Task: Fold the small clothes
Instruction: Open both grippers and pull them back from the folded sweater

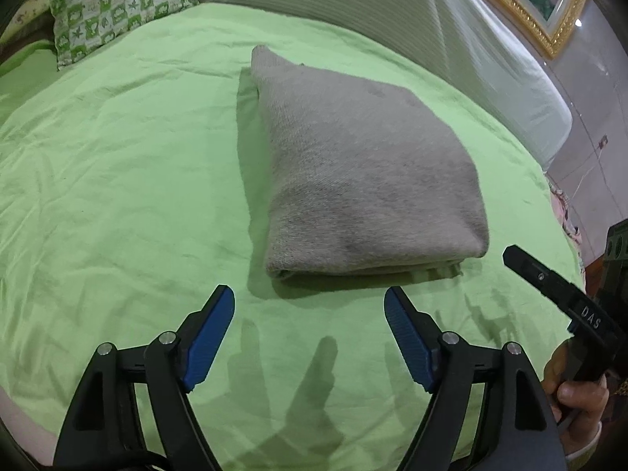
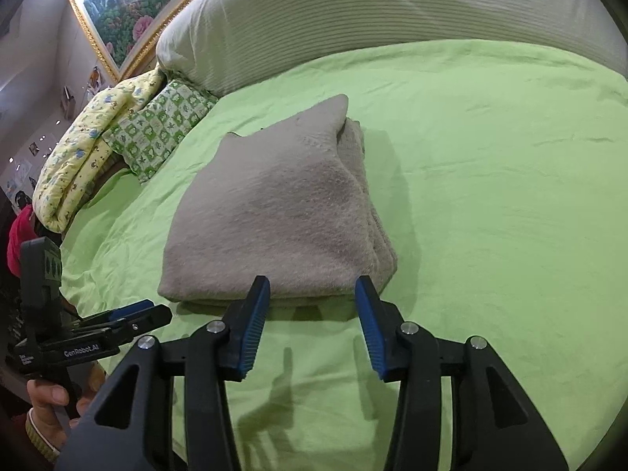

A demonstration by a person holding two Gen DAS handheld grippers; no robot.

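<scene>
Both spread, empty, the left hand-held gripper (image 1: 310, 302) and right hand-held gripper (image 2: 313, 292) hover just before the folded grey garment (image 1: 353, 165).

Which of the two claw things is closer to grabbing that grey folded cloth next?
The right gripper, probably. Its open jaws sit right at the near edge of the grey garment. The left gripper, also open, sits slightly back over bare green sheet.

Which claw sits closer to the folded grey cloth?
The right claw: its tips reach the grey cloth's near edge; the left claw stops short.
</scene>
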